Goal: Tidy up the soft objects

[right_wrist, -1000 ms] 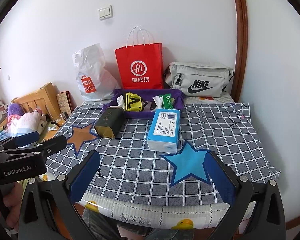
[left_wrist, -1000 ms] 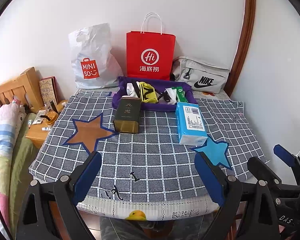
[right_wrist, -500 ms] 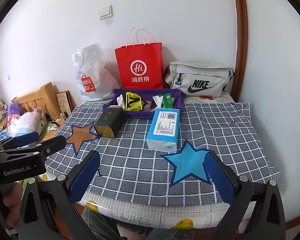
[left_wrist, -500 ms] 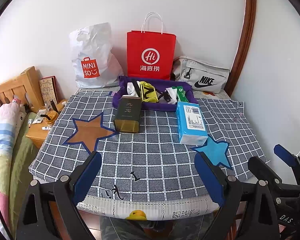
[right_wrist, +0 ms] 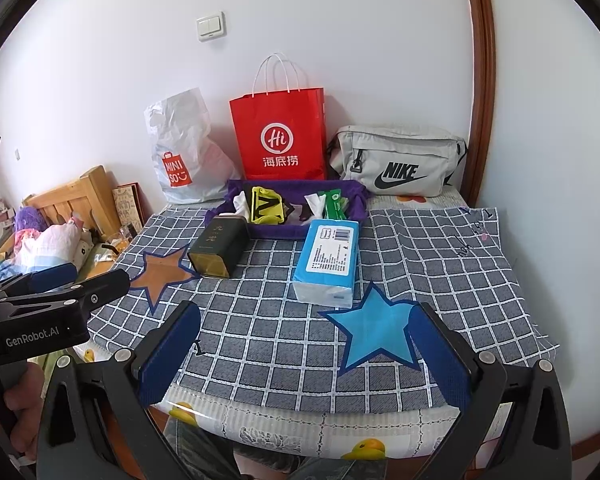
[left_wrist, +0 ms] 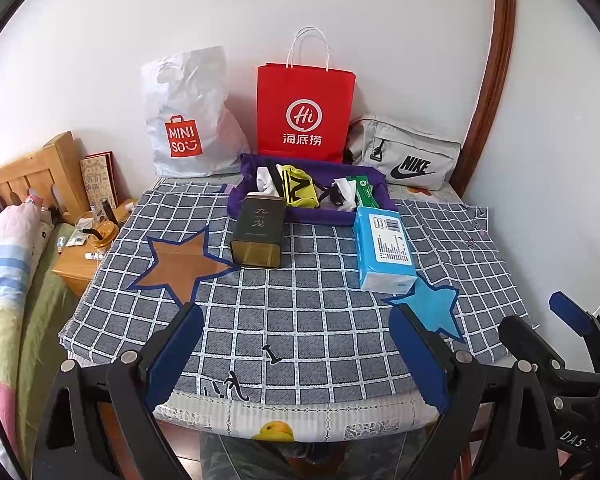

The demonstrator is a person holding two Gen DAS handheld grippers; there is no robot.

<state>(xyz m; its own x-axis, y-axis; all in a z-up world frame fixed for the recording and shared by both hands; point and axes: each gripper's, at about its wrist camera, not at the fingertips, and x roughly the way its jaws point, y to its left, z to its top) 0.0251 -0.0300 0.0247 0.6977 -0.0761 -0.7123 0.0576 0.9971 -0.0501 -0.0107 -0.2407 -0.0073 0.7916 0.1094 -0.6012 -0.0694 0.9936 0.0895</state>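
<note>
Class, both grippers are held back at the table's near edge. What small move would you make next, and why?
Probably ease the right gripper forward toward the blue tissue pack. Its jaws stand open and empty, and the pack lies loose on the checked cloth, outside the purple tray that already holds soft items.

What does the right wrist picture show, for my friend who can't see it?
The open right tool hovers at the near edge of a checked cloth, holding nothing. On the cloth lie a blue tissue pack and a dark tin, with a purple tray of soft things behind them.
</note>
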